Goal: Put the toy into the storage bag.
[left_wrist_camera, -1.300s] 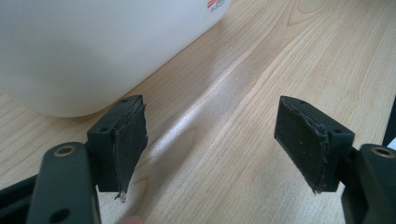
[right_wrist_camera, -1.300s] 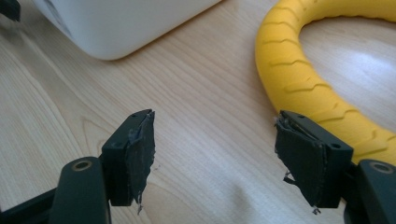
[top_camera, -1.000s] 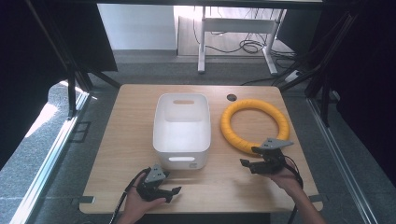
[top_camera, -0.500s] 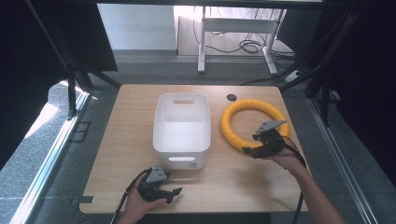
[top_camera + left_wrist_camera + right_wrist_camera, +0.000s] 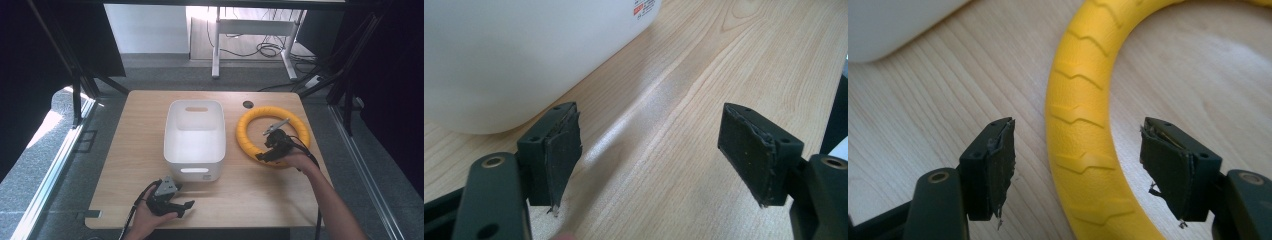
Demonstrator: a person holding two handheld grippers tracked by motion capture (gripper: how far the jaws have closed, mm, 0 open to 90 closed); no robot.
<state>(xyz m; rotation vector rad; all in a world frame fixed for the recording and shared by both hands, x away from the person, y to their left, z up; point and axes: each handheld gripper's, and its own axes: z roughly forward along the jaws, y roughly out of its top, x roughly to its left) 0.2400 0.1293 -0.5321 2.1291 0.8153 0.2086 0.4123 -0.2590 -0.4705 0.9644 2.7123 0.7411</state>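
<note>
A yellow ribbed ring (image 5: 245, 134) lies flat on the wooden table (image 5: 130, 150), to the right of a white plastic bin (image 5: 194, 131). My right gripper (image 5: 264, 154) is at the ring's near-left arc. In the right gripper view the yellow ring (image 5: 1083, 120) runs between the two jaws of my right gripper (image 5: 1083, 172); the jaws have just been closing, and neither pad touches the ring. My left gripper (image 5: 186, 206) rests near the table's front edge, below the bin. In its own view my left gripper (image 5: 651, 160) stands open over bare wood, the bin (image 5: 514, 50) just beyond.
The bin is empty and stands mid-table. A dark round hole (image 5: 248, 104) sits in the tabletop behind the ring. Black frame posts (image 5: 75, 85) flank the table, and desk legs with cables (image 5: 260, 47) stand on the floor beyond.
My right gripper has moved away from the front edge and leftward onto the ring's near-left arc. The left gripper has stayed where it was.
</note>
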